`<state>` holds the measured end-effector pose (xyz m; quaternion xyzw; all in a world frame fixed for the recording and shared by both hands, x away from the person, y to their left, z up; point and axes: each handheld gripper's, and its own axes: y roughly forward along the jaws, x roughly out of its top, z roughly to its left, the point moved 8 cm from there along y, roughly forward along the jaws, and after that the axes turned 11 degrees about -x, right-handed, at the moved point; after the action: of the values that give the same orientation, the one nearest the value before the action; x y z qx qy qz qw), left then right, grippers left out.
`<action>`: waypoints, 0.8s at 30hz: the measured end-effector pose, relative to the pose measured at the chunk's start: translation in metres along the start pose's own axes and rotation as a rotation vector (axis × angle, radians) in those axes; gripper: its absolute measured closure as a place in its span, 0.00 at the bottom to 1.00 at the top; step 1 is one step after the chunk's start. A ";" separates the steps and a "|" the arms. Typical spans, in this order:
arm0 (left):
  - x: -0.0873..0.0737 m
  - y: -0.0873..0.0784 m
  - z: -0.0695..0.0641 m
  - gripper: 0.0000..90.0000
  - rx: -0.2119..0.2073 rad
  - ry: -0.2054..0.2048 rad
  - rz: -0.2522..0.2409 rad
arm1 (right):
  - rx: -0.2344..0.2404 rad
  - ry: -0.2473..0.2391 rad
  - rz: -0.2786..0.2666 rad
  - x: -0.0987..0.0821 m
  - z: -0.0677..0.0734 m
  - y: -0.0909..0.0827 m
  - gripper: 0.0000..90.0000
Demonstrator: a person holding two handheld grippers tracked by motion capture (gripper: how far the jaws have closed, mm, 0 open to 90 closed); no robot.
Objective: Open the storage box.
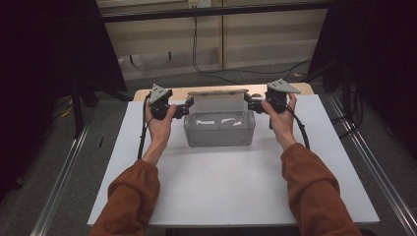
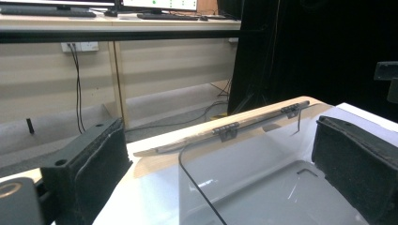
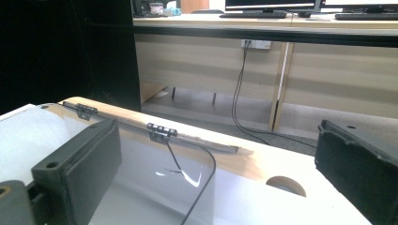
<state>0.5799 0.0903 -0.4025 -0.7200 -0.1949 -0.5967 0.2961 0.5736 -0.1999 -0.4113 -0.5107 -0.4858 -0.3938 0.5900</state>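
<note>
Clear box (image 1: 219,129) sits mid-table (image 1: 221,196), hinged lid (image 1: 217,102) raised at the back. Left gripper (image 1: 187,107) and right gripper (image 1: 250,103) flank its top corners, jaws spread, grasping nothing. Box looks light, rigid, slick plastic, likely to slip or flex; best pinched at the side rims near the hinges (image 2: 228,131).

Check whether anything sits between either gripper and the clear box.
Nothing visible does. The left gripper and right gripper flank the clear box at its upper side edges, jaws open, with only bare white tabletop around it.
</note>
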 end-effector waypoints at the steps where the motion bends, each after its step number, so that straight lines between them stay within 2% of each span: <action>1: 0.000 -0.002 -0.002 0.04 -0.004 -0.001 -0.006 | -0.001 0.005 0.003 -0.001 0.000 -0.002 0.00; 6: -0.001 -0.011 -0.007 0.04 0.014 0.024 -0.018 | -0.012 -0.003 -0.013 -0.002 -0.002 -0.013 0.00; 9: -0.002 -0.017 -0.010 0.04 0.008 0.011 -0.032 | -0.023 0.017 -0.027 0.000 -0.006 -0.022 0.00; 11: -0.003 -0.022 -0.011 0.04 0.022 0.020 -0.035 | -0.031 0.026 -0.044 0.001 -0.011 -0.027 0.00; 13: -0.006 -0.025 -0.014 0.04 0.011 0.004 -0.032 | -0.045 0.029 -0.047 0.000 -0.016 -0.032 0.00; 15: -0.009 -0.028 -0.015 0.04 0.024 0.018 -0.019 | -0.053 0.038 -0.050 -0.002 -0.021 -0.036 0.00; 18: -0.013 -0.033 -0.019 0.04 0.014 0.021 -0.020 | -0.069 0.040 -0.052 -0.004 -0.027 -0.041 0.00; 22: -0.019 -0.041 -0.022 0.04 0.029 0.040 -0.025 | -0.088 0.034 -0.053 -0.008 -0.032 -0.050 0.00; 24: -0.022 -0.044 -0.024 0.04 0.018 0.049 -0.040 | -0.094 0.004 -0.045 -0.010 -0.032 -0.054 0.00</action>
<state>0.5294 0.1088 -0.4123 -0.6985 -0.2072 -0.6181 0.2951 0.5248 -0.2408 -0.4094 -0.5259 -0.4769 -0.4306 0.5573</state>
